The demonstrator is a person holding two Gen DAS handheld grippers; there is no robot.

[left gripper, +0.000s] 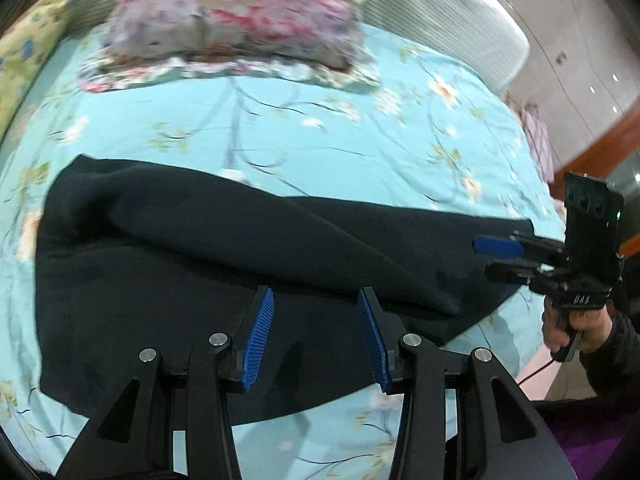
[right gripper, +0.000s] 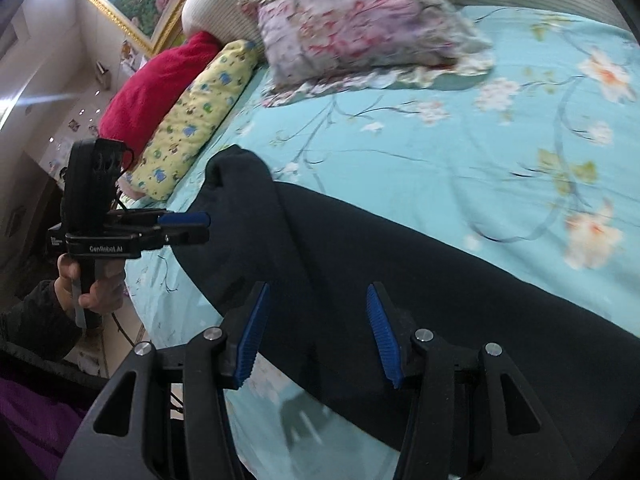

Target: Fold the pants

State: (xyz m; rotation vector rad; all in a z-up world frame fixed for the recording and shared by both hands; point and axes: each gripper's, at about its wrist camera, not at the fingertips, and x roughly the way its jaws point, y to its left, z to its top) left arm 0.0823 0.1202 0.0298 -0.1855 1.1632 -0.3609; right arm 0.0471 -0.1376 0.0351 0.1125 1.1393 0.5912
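I see my left gripper over the black pants, its ribbed blue fingers spread wide with nothing between them. The soft, matte cloth lies folded lengthwise on the bed, a smooth turquoise sheet printed with flowers, ahead of and beneath both pairs of fingers. Beyond them sits a ruffled floral pillow. My right gripper also stands wide and empty above the cloth.
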